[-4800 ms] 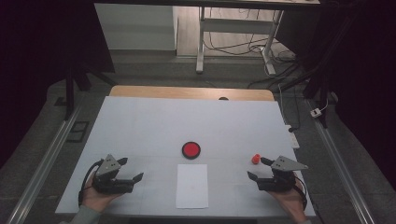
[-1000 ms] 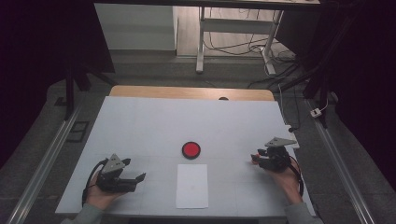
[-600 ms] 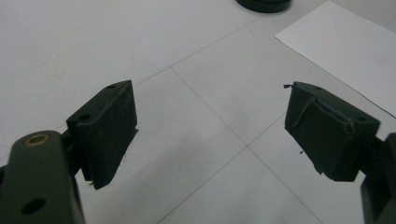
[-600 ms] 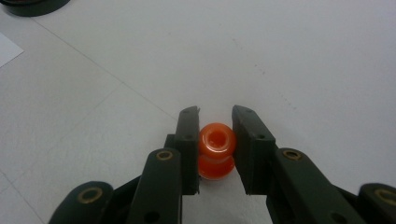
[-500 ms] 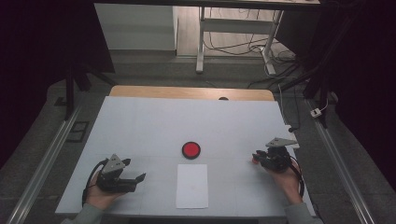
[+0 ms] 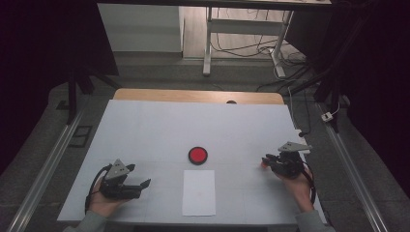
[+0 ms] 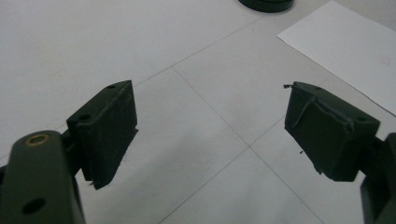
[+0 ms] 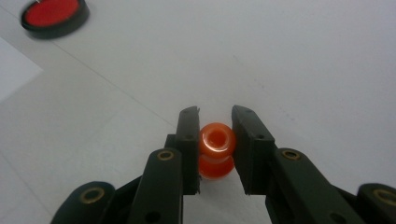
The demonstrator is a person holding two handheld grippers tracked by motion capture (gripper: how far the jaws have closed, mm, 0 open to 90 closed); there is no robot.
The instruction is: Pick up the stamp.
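At the lower right of the high view, the right gripper (image 6: pixel 269 161) rests low on the table (image 6: pixel 159 130), jaws pinching an orange bead (image 8: pixel 215 149), while the left gripper (image 7: pixel 210 135) gapes wide.

Small orange-red spool-shaped plastic piece (image 8: pixel 215 156): lower part hidden between the jaws of the right gripper (image 8: pixel 215 122); whether it rests on the table can't be told. In the high view that piece (image 6: pixel 264 164) is a tiny red speck, shape unreadable, mostly behind the gripper. Round black-rimmed red disc (image 8: pixel 54 16): cut by the top edge of the right gripper view, slightly blurred. In the left gripper view the disc (image 7: pixel 266 4) is only a dark sliver at the top edge. White rectangular paper sheet (image 7: pixel 350 46): cut off at the right and top edges there; faint mark on it too small to read.
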